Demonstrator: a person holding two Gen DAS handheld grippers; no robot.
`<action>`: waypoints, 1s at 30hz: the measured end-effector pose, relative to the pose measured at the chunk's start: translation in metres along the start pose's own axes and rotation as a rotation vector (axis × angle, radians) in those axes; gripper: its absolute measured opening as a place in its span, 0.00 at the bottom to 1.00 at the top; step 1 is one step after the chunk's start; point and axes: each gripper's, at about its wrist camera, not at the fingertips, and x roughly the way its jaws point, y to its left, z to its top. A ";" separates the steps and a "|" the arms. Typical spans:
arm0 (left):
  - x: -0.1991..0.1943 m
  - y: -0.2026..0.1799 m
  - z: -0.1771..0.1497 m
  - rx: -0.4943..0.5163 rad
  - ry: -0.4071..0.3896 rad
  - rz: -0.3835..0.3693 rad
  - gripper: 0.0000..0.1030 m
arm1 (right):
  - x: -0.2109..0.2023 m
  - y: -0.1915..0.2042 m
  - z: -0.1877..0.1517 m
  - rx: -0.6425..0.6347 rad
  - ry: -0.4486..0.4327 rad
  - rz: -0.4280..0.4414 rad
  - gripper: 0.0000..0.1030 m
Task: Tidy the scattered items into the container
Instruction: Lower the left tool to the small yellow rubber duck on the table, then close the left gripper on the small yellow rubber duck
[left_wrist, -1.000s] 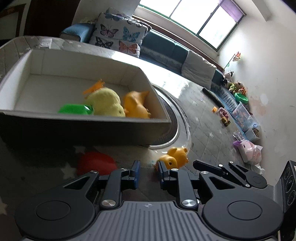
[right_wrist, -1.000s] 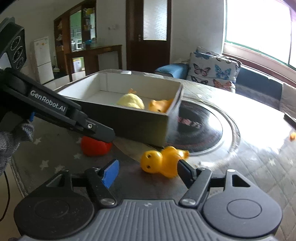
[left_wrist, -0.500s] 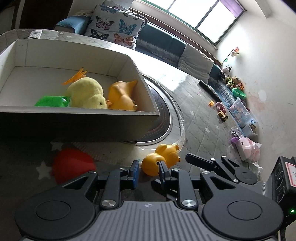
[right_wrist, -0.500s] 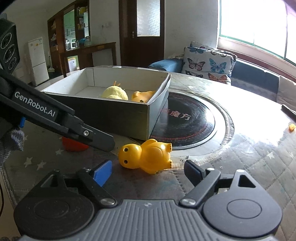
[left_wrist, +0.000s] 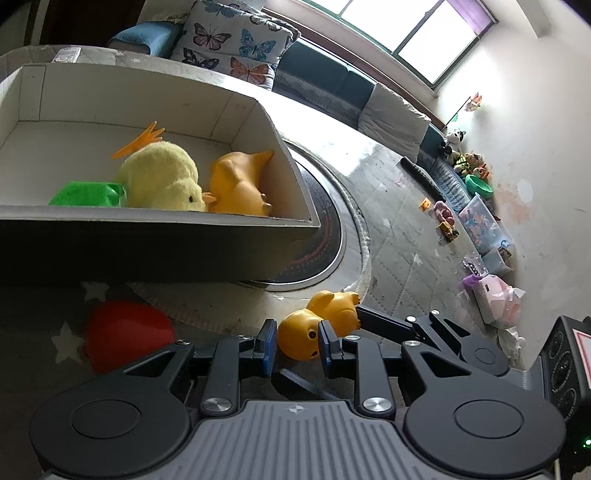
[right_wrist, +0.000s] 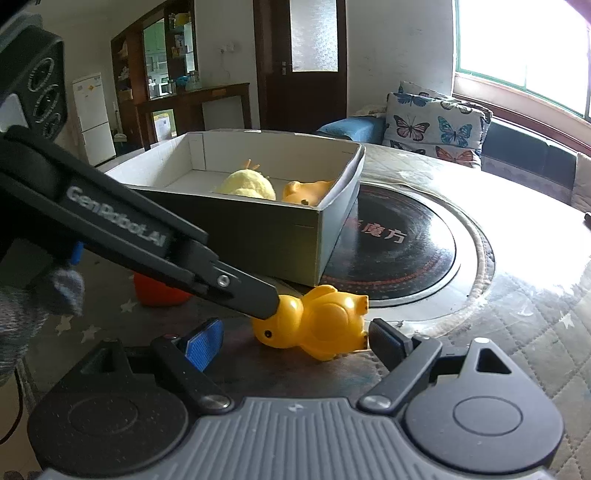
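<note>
A: Where does your yellow duck (right_wrist: 317, 325) lie?

B: On its side on the table (right_wrist: 498, 317), just in front of the box (right_wrist: 266, 236). Your left gripper (left_wrist: 294, 341) has the duck's head between its jaws; they have just been opening, and I cannot tell whether the pads press on it.

A: And your right gripper (right_wrist: 295, 338)?

B: Its jaws stand wide on either side of the duck's body, having just opened, gripping nothing. A red toy (left_wrist: 127, 334) lies nearby.

The box wall (right_wrist: 258, 236) hides most of the red toy (right_wrist: 155, 293).
</note>
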 end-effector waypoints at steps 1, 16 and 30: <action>0.000 0.000 0.000 -0.001 -0.001 -0.002 0.26 | 0.000 0.001 0.000 0.001 -0.001 -0.001 0.85; -0.005 0.010 0.003 -0.026 -0.017 0.003 0.27 | -0.020 0.029 -0.015 -0.026 0.003 0.067 0.85; -0.003 0.009 0.011 -0.037 -0.023 -0.017 0.27 | 0.000 0.011 -0.011 0.006 0.013 -0.037 0.71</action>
